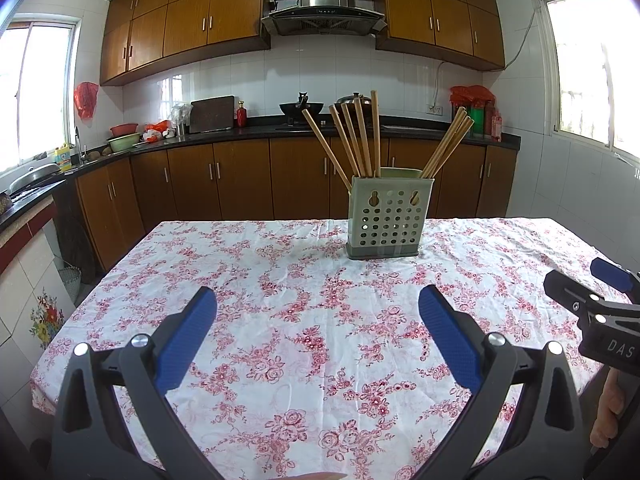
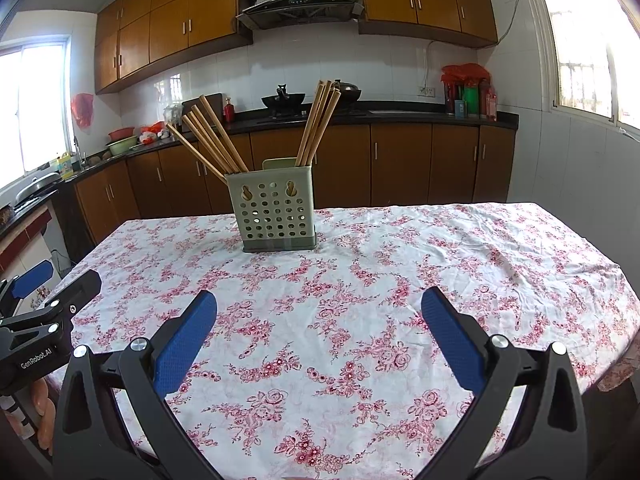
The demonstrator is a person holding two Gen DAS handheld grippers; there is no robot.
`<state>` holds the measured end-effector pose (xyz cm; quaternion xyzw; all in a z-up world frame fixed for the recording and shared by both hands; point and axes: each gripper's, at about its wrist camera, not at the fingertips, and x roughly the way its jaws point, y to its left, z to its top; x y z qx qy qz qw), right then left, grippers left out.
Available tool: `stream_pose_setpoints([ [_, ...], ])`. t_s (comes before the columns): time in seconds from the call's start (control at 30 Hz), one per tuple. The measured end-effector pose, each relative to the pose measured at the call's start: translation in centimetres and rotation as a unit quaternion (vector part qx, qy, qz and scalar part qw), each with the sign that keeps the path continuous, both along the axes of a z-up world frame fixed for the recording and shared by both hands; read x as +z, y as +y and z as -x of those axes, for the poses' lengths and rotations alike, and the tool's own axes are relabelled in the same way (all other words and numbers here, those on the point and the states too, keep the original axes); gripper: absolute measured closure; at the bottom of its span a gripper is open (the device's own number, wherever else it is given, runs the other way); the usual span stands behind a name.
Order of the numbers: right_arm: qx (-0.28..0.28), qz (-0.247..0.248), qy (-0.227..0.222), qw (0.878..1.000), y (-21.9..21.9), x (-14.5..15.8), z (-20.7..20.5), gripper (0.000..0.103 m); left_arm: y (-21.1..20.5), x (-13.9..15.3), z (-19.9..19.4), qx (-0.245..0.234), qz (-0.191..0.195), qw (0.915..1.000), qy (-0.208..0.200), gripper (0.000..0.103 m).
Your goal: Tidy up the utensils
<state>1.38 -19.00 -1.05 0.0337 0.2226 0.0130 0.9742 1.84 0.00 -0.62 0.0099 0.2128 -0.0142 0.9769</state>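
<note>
Left wrist view: the left hand-held gripper [image 1: 318, 300] gapes wide, holding nothing, above the floral-clothed surface [image 1: 248, 280]. A perforated utensil holder [image 1: 387, 220] of wooden chopsticks [image 1: 354, 140] stands near the far edge.

Right wrist view: the right hand-held gripper [image 2: 319, 302] is likewise wide and unladen.

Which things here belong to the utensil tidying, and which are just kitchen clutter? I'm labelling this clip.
Job:
chopsticks, standing in two bunches
perforated holder on the table
left gripper, open
right gripper, open

Lying about:
floral tablecloth
wok on the far counter
cutting board
red bottle
</note>
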Motion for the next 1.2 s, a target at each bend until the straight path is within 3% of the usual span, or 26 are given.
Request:
stream_pose_setpoints([
  [1.2,0.0,-0.003,0.002,1.0,0.22,0.04,0.02,0.002,0.01,-0.12,0.0,0.0,0.0,1.0,0.001,0.004],
])
